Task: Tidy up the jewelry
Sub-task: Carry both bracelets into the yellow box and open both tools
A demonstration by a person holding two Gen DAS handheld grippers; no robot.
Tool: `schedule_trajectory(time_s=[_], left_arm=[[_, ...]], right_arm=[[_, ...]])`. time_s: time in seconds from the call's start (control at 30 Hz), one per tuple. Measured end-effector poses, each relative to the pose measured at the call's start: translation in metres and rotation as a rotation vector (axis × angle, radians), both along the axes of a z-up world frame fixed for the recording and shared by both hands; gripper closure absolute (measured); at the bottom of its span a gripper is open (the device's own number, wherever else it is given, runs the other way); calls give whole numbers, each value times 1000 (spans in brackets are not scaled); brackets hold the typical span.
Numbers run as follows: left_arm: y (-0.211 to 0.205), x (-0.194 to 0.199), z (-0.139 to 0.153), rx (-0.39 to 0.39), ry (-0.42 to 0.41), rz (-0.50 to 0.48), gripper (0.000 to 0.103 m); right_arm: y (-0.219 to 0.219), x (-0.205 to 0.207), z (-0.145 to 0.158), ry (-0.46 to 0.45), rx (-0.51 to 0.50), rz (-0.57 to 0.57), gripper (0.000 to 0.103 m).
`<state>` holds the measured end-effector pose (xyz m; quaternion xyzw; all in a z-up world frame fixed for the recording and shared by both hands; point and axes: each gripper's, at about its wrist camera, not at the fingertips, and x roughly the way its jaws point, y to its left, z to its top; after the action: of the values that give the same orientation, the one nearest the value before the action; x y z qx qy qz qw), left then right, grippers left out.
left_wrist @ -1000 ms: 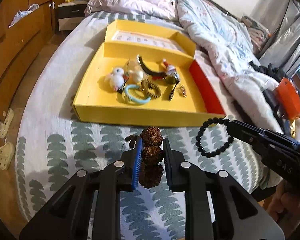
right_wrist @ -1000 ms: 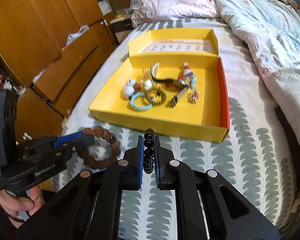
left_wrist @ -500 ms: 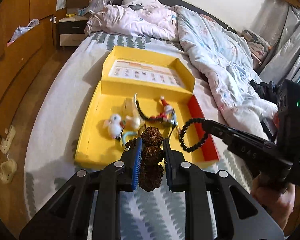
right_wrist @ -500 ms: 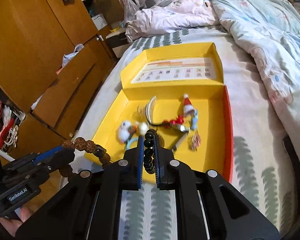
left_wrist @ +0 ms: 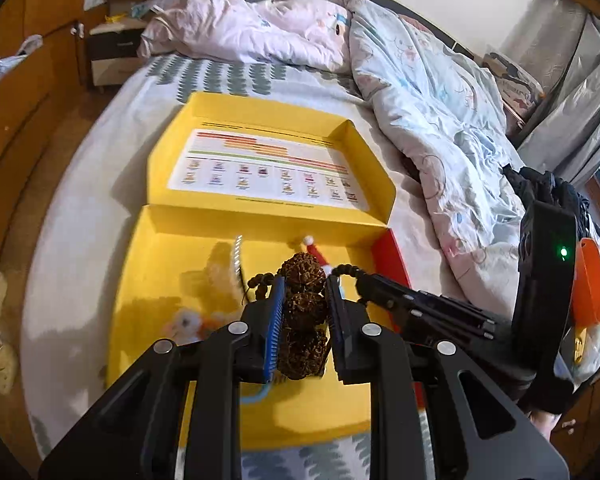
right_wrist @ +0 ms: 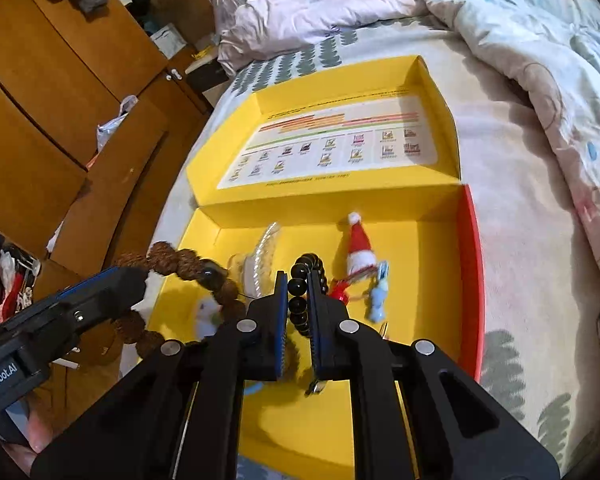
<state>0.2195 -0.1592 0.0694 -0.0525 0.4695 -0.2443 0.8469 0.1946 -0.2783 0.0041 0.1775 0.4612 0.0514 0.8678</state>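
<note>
My left gripper [left_wrist: 302, 292] is shut on a brown rough-bead bracelet [left_wrist: 302, 280] and holds it over the open yellow box [left_wrist: 148, 280] on the bed. The brown bracelet also shows in the right wrist view [right_wrist: 180, 264]. My right gripper [right_wrist: 298, 288] is shut on a black bead bracelet [right_wrist: 300, 286] and holds it over the same box [right_wrist: 420, 256]. In the left wrist view the black bracelet [left_wrist: 346, 269] hangs from the right gripper's tip just right of my left fingers. In the box lie a Santa-hat clip [right_wrist: 358, 250], a clear comb [right_wrist: 262, 258], a blue trinket [right_wrist: 378, 300] and a white fluffy toy [right_wrist: 208, 312].
The box lid [right_wrist: 340, 144] lies open flat beyond the tray, with a printed sheet inside. A rumpled duvet [right_wrist: 540, 60] covers the right of the bed. Wooden cabinets [right_wrist: 60, 80] stand to the left. A nightstand [left_wrist: 108, 52] sits at the bed's far left.
Both grippers have moved forward from the near bedspread to above the box, each still holding its bracelet. The box now fills the near view.
</note>
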Motion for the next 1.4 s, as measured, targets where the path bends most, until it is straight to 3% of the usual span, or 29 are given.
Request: schedule_trajectory(time_s=[0.17, 0.37, 0.83, 0.9, 0.97, 1.23, 1.3, 1.4], left_arm=[[-3, 23, -24, -18, 41, 8, 82], [22, 39, -58, 19, 81, 80, 82], [47, 42, -88, 114, 112, 131, 80], [48, 41, -88, 136, 95, 134, 70], [50, 41, -86, 142, 77, 146, 52], [56, 35, -70, 178, 15, 175, 48], [58, 31, -62, 183, -6, 182, 45], [64, 19, -46, 187, -54, 195, 33]], right_arm=[[-8, 16, -3, -4, 8, 0, 92], [-18, 30, -29, 46, 22, -24, 92], [-10, 32, -64, 146, -177, -60, 88], [-10, 33, -65, 148, -175, -47, 86], [-9, 33, -62, 137, -195, -47, 84], [-10, 22, -35, 74, -243, -71, 80], [-10, 16, -25, 50, -246, -84, 76], [-5, 2, -7, 2, -246, -86, 65]])
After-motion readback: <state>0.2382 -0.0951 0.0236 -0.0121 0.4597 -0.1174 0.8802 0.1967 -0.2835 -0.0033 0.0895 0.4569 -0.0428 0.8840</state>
